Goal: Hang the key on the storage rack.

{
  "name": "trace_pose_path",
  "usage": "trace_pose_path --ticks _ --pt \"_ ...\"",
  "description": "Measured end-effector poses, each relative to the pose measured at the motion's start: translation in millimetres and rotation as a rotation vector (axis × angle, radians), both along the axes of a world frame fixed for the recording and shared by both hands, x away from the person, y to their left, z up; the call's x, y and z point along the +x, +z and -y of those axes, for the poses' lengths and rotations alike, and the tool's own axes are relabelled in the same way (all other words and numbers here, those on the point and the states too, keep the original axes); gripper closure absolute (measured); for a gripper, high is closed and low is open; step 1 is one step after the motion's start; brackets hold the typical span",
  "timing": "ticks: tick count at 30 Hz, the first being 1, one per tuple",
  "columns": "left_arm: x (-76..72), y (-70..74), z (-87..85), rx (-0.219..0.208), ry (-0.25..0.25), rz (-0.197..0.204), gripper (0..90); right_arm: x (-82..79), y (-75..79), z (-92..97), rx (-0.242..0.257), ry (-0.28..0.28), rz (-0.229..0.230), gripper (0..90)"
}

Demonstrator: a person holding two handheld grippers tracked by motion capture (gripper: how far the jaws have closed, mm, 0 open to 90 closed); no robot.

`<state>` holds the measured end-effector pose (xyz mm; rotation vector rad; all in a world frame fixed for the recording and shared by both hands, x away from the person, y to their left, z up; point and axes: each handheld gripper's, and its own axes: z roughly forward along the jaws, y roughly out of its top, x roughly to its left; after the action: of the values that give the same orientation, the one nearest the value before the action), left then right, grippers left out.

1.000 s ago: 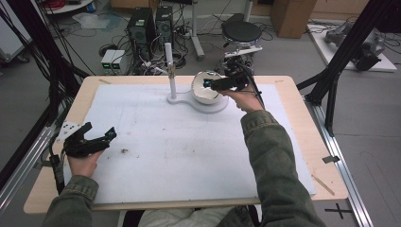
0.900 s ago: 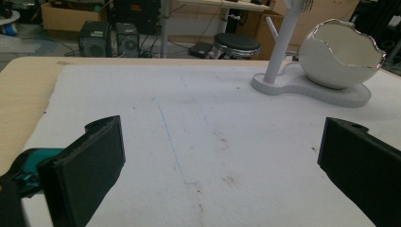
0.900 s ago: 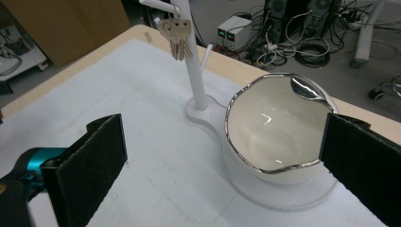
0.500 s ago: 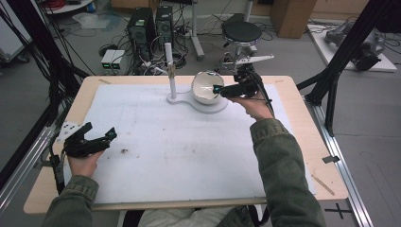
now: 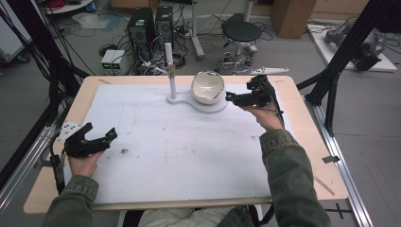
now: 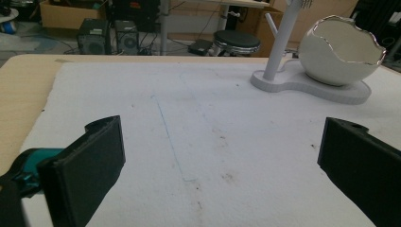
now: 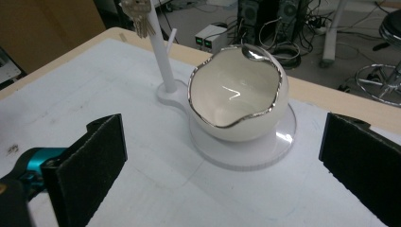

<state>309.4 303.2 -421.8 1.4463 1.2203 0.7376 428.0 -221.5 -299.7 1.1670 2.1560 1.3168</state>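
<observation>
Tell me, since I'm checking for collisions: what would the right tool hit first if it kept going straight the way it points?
Probably the white egg-shaped bowl with the silver jagged rim, which sits straight ahead between the right tool's open jaws on its white stand.

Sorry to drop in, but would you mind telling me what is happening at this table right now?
A person holds a two-jaw tool in each hand over a white mat. The right tool, jaws open, sits just beside the white egg-shaped bowl on its stand, not touching it. Keys hang on the stand's post. The left tool rests open near the table's left edge, holding nothing.
</observation>
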Motion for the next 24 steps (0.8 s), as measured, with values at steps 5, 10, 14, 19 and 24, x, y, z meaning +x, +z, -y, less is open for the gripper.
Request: trace_pose_path --ticks 5,10,14,19,24 --pt "-0.1 0.1 -0.1 0.001 0.001 -0.001 1.9 -6.3 -6.2 8.9 0.006 -0.015 -0.003 0.6" --pt "-0.4 0.2 0.1 0.002 0.003 -0.003 1.9 -12.3 -12.1 16.6 0.013 -0.030 -0.003 0.6" --pt "-0.6 0.2 0.1 0.005 0.005 -0.007 1.9 -20.8 -18.3 28.1 0.022 -0.056 0.005 0.6" --pt "-0.4 0.0 0.2 0.006 0.005 -0.009 1.9 -29.6 -28.3 38.9 0.017 -0.081 0.012 0.5" --pt "-0.6 0.0 0.3 0.008 0.004 -0.010 1.9 -36.7 -40.5 45.6 0.009 -0.092 0.000 0.6"
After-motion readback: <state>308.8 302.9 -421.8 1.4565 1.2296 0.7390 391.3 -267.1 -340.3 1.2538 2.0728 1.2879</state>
